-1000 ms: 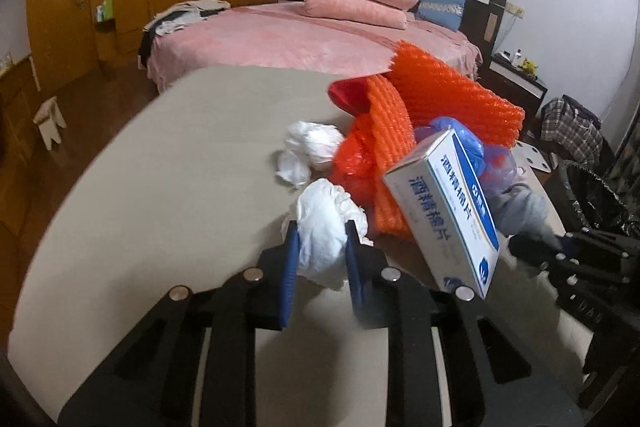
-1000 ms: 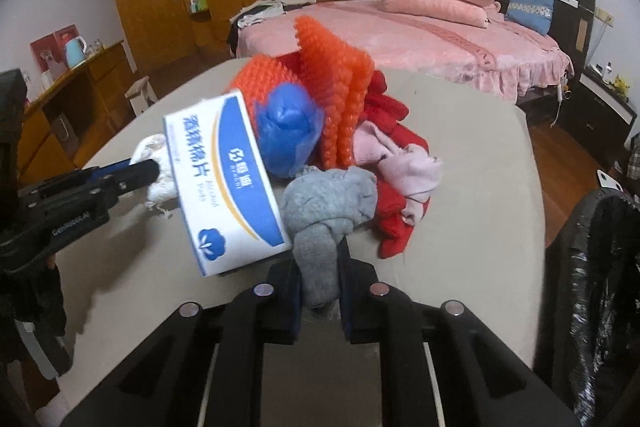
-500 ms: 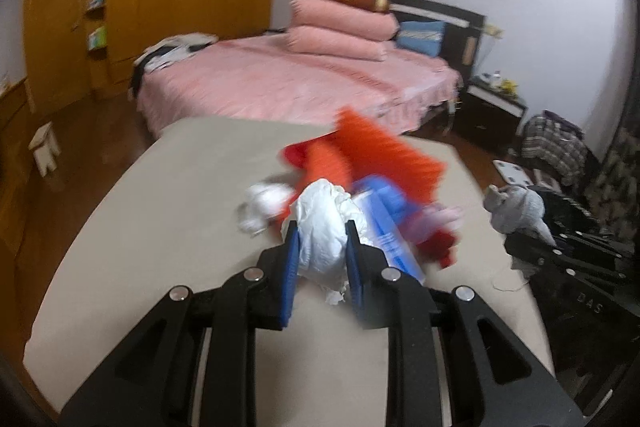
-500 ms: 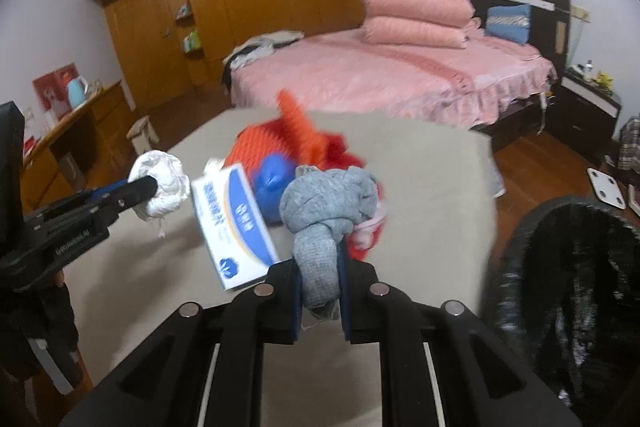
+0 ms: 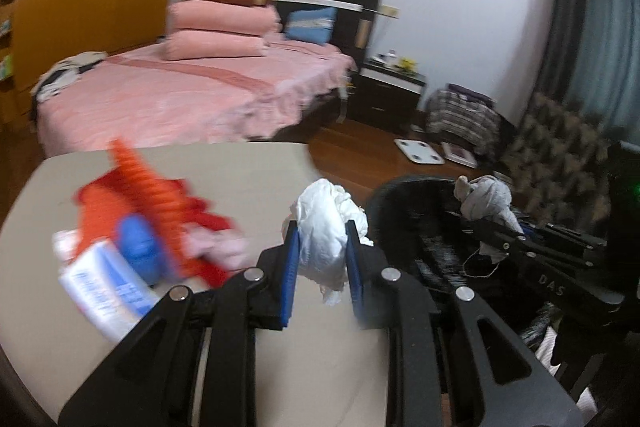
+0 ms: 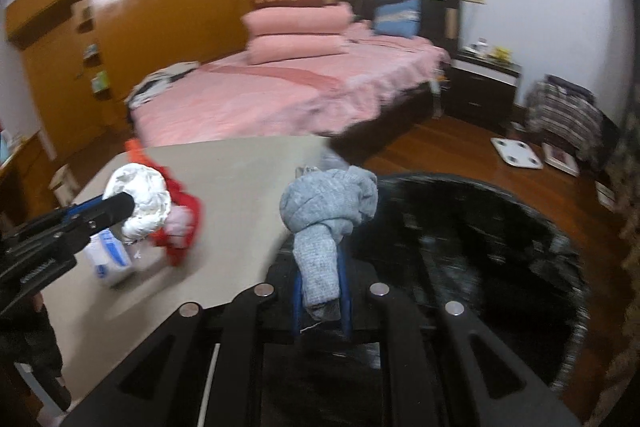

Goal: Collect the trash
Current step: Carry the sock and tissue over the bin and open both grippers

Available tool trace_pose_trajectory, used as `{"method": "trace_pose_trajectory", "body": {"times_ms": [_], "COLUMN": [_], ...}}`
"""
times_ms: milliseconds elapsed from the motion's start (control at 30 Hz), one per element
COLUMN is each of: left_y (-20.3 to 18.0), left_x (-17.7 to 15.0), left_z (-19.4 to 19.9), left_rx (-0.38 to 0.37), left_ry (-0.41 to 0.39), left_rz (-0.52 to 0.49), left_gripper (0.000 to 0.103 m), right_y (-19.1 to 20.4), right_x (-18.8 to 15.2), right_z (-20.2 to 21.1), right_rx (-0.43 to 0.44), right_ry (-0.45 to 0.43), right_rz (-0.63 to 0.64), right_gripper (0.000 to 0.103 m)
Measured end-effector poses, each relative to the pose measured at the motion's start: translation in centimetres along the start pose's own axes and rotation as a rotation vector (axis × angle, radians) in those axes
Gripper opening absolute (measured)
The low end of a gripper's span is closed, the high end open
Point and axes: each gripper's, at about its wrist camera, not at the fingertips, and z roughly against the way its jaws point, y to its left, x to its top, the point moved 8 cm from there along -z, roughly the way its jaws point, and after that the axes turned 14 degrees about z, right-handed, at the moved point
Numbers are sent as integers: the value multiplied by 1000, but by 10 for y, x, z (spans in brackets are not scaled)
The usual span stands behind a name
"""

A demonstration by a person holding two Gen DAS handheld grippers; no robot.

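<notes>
My left gripper (image 5: 322,231) is shut on a crumpled white tissue wad (image 5: 326,227) and holds it above the beige table's right edge, next to the black bin (image 5: 404,223). It also shows in the right wrist view (image 6: 140,201). My right gripper (image 6: 320,267) is shut on a knotted grey sock (image 6: 328,211), held at the rim of the black-lined bin (image 6: 480,227). The sock also shows in the left wrist view (image 5: 486,201). A blurred pile stays on the table: orange foam net (image 5: 140,183), blue lump (image 5: 138,243), white-and-blue box (image 5: 106,291).
The beige table (image 5: 248,171) ends just left of the bin. A pink bed (image 5: 180,95) stands behind it, with a dark nightstand (image 5: 390,95), a white scale (image 5: 418,151) on the wooden floor and an armchair (image 5: 560,147) to the right.
Both grippers have swung right from the trash pile towards the bin, each still holding its item. The pile has slid to the left of both views.
</notes>
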Motion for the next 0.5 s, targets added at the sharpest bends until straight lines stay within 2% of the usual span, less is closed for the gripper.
{"method": "trace_pose_trajectory", "body": {"times_ms": [133, 167, 200, 233, 267, 300, 367, 400, 433, 467, 500], "left_y": [-45, -59, -65, -72, -77, -78, -73, -68, -62, -53, -43], "left_x": [-9, -11, -15, -19, -22, -26, -30, -31, -30, -30, -29], "left_z": [-30, -39, -44, -51, -57, -61, -62, -60, -56, -49, -41], "left_rx": [-71, -94, -110, -127, -131, -126, -108, -93, -71, -51, -21], "left_ry": [35, 45, 55, 69, 74, 77, 77, 71, 64, 55, 38], "left_rz": [-27, -36, -39, -41, -41, -41, -36, -35, -37, -37, -35], "left_gripper": [21, 23, 29, 32, 41, 51, 62, 66, 67, 71, 74], "right_y": [-40, -50, -57, -63, -71, -74, -80, -82, -81, -78, -73], "right_x": [-14, -18, -22, -25, -28, -31, -34, -35, -35, -33, -31], "right_z": [1, 0, 0, 0, 0, 0, 2, 4, 5, 4, 4], "right_rx": [-72, -91, -112, -123, -142, -154, -170, -171, -176, -179, -176], "right_ry": [15, 22, 28, 32, 36, 36, 27, 22, 14, 2, -6], "right_rz": [-47, -57, -65, -71, -82, -89, -111, -112, -109, -104, -99], "right_gripper": [17, 19, 19, 27, 38, 43, 61, 67, 79, 86, 87]}}
